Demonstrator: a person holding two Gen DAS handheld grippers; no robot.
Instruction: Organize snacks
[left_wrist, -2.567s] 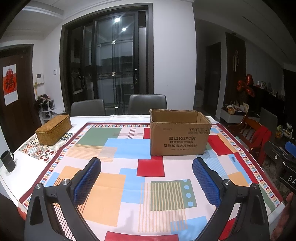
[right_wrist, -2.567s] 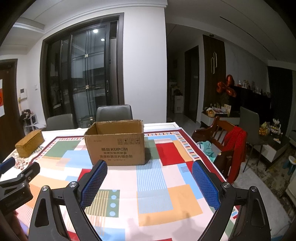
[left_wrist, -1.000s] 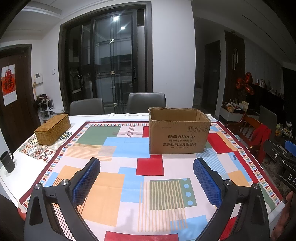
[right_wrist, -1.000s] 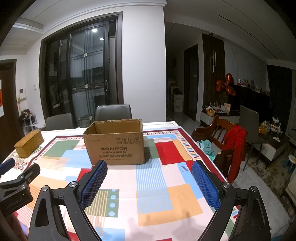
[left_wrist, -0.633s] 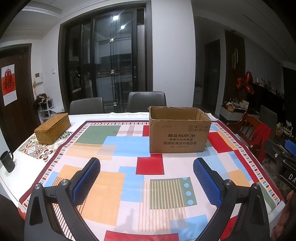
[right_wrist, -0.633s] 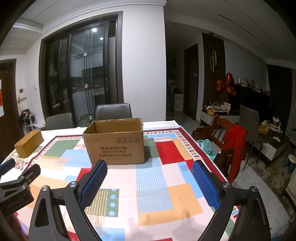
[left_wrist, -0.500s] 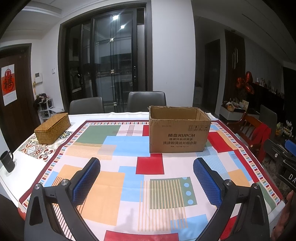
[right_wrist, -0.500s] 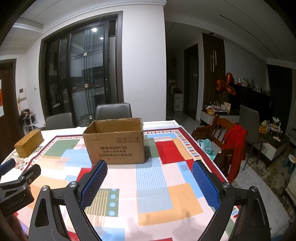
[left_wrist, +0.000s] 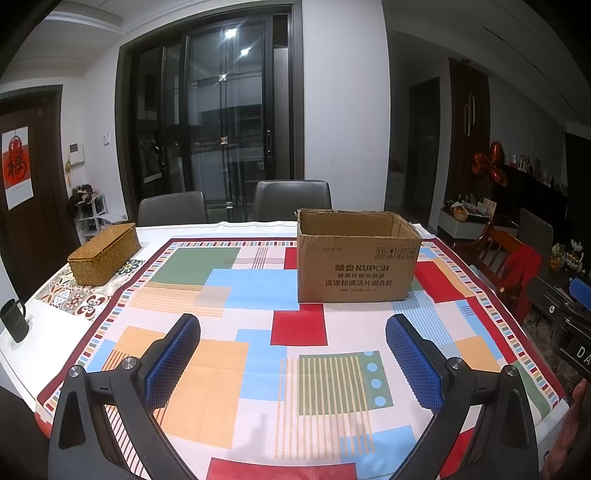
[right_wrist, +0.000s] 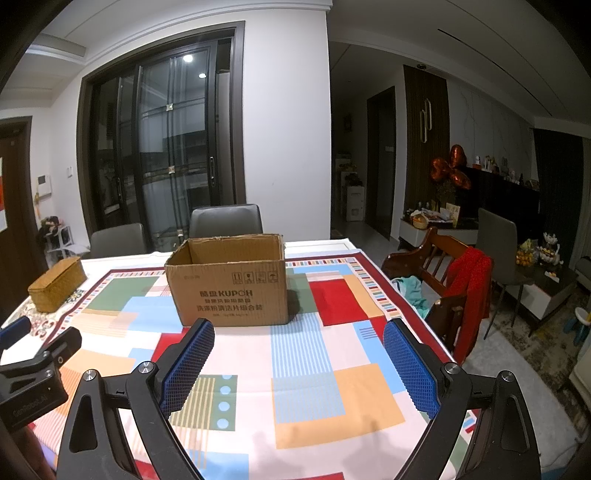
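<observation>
Both tools hang above the near edge of the table, nothing in either one. The left gripper (left_wrist: 293, 354) has its two blue-padded fingers (left_wrist: 171, 360) spread wide, released, with only the patchwork tablecloth (left_wrist: 207, 398) of red, blue, orange and green blocks showing between them. Same story for the right gripper (right_wrist: 299, 360): blue textured pads (right_wrist: 410, 371) wide apart, gripping nothing, cloth (right_wrist: 332, 398) beneath. Straight ahead, past the fingertips of both and well apart from them, stands the open brown cardboard box (left_wrist: 356, 258) with dark printed lettering on its front, top flaps gone or folded, upright on the far half of the table; in the right wrist view the same box (right_wrist: 229, 284) sits slightly left of centre, and what can be seen of its inside wall is bare, though the bottom is hidden from both cameras. No snack packet is visible anywhere on the cloth. Off at the far left corner sits a rectangular woven wicker box (left_wrist: 103, 254) with its lid on, resting on a patterned floral mat, and a dark mug (left_wrist: 14, 321) stands at the left edge. Two grey chairs (left_wrist: 291, 199) are tucked in behind the table. In the right wrist view the left tool's black body (right_wrist: 35, 373) pokes in from the lower left, and a wooden chair draped with a red garment (right_wrist: 469, 295) stands beside the table's right side.
</observation>
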